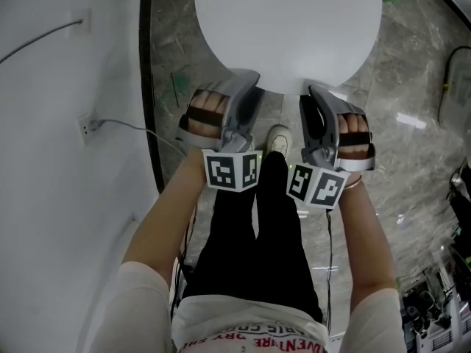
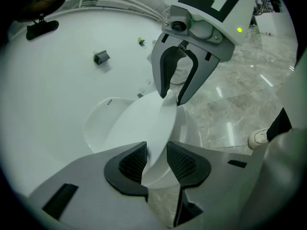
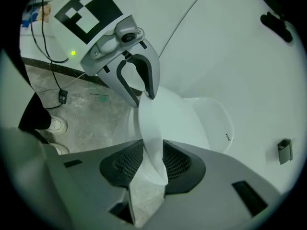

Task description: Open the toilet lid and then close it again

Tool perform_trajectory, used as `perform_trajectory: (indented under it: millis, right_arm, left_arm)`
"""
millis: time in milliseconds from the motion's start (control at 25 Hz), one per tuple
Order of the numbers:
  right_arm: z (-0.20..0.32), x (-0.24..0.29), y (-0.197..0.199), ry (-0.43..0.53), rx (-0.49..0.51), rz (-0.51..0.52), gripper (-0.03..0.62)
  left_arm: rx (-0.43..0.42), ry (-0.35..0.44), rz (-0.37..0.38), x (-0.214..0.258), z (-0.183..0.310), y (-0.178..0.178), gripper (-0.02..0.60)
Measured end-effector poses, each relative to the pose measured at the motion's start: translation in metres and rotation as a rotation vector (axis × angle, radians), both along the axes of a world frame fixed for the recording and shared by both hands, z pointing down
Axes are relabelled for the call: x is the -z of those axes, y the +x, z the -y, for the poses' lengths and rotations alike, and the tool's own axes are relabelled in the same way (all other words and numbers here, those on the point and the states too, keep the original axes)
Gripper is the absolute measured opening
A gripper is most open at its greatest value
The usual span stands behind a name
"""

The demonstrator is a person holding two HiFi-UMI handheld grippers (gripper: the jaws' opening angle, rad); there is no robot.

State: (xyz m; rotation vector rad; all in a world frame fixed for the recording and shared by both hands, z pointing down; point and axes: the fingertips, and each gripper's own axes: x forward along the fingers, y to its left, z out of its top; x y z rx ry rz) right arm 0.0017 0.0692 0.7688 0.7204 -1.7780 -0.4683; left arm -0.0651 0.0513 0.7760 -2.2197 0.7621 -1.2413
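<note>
white lid (image 2: pixel 139 119) between both tools (image 2: pixel 156 153) (image 3: pixel 153 150)

- Plain glossy white all over on the toilet lid (image 1: pixel 287 28), no pattern.
- At the lid's near edge, the left gripper (image 2: pixel 156 162) is a grey shell with black, mesh-textured pads (image 2: pixel 132 163). Its cube (image 1: pixel 232 170) carries black-and-white squares.
- The right gripper (image 3: pixel 152 163) on that same edge has matching grey and black.
- Beside the lid, the floor (image 1: pixel 412 87) is grey with marble veining.
- Below the lid come black trousers (image 1: pixel 257 248) and a white shoe (image 1: pixel 278 138).
</note>
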Motion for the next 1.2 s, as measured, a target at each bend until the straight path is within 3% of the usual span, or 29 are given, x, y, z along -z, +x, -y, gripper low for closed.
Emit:
perform_trajectory:
  millis: [280, 760, 1000, 1200]
  right_arm:
    - [0.012, 0.055, 0.003, -0.039, 0.034, 0.006, 0.107]
    - [0.051, 0.178, 0.008, -0.044, 0.063, 0.100, 0.061]
    - [0.082, 0.222, 0.012, -0.021, 0.068, 0.122, 0.043]
    - [0.104, 0.250, 0.011, -0.017, 0.046, 0.125, 0.038]
  left_arm:
    - [0.016, -0.030, -0.029, 0.057, 0.011, 0.005, 0.130]
    - [0.090, 0.032, -0.067, 0.186, 0.055, 0.010, 0.129]
    - [0.074, 0.043, -0.096, 0.228, 0.085, 0.018, 0.077]
    - [0.001, 0.044, -0.062, 0.254, 0.107, 0.018, 0.066]
